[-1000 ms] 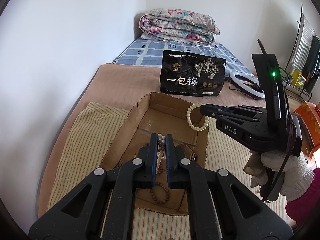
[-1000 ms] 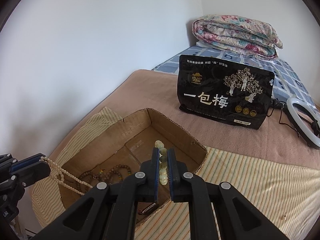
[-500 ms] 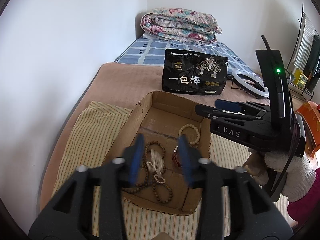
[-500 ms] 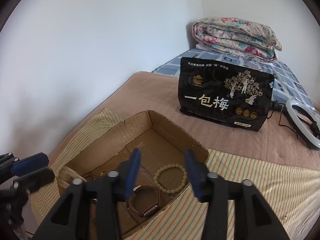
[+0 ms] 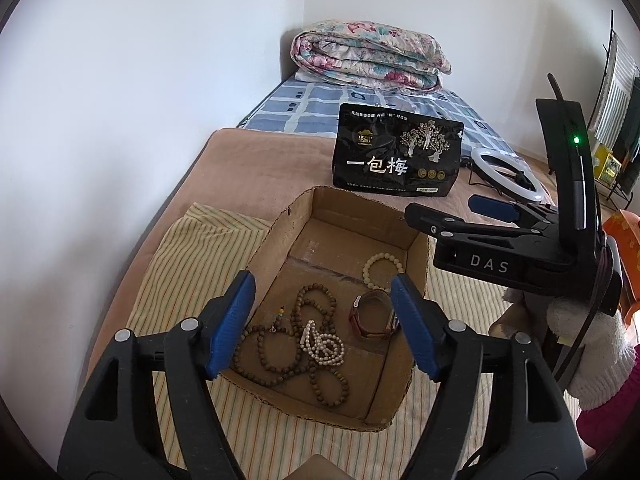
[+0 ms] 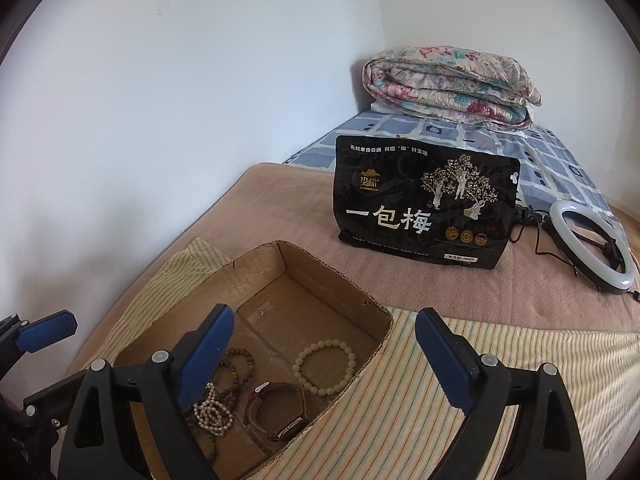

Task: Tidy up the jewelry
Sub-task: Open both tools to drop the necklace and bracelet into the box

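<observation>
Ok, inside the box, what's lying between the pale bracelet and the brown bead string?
The watch lies between the pale bracelet and the brown bead string, on the floor of the box. The left wrist view shows it best.

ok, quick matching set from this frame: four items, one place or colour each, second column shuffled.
Items:
1. pale bracelet
2. watch
3. ring light
4. black bag

Descriptions:
A. standing upright behind the box
B. lying on the tan blanket, at the right
C. brown strap, in the box
D. cream beads, a single loop in the box

Pairs: 1-D, 2-C, 3-B, 4-A
</observation>
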Tool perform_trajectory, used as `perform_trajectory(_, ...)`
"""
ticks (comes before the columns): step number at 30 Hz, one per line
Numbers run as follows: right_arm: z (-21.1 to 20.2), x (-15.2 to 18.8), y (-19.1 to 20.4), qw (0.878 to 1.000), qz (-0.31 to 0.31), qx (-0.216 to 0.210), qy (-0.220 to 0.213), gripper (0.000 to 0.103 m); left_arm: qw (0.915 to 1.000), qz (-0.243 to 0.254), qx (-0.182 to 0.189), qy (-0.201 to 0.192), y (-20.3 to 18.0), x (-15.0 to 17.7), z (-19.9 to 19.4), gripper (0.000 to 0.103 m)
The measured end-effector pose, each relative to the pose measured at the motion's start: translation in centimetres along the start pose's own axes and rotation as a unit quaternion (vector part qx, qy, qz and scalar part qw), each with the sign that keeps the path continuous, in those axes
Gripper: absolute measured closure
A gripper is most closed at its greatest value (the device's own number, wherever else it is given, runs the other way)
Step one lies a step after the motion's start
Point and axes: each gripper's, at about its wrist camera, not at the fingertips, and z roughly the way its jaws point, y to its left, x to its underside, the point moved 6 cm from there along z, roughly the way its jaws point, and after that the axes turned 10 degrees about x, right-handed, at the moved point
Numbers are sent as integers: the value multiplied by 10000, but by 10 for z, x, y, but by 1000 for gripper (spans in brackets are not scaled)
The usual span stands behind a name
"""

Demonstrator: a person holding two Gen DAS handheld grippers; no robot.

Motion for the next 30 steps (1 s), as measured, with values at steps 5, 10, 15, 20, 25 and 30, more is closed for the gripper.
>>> perform_trajectory(5,-7,0,-1,10000,11,23,-41,4,10000,-2,-15,54,-1,2,-1,30)
perform_trajectory(10,-18,2,-7,9999,15,79,-83,4,10000,28,-19,5,-6,2,-6,30)
perform_trajectory(15,-37,5,-19,9998,11,131,-150,1,10000,81,-18,-53,-15,2,-14,30)
perform_trajectory(20,-61,8,-37,9994,47,230,-241,0,9998,136,18,-133,-26,1,-22,30)
perform_trajectory(25,-89,12,-64,9985,144,399,-353,0,9996,181,114,-196,-38,1,-28,30)
perform_trajectory(30,-119,20,-98,9967,191,616,-485,0,9984,414,278,-264,-59,4,-33,30)
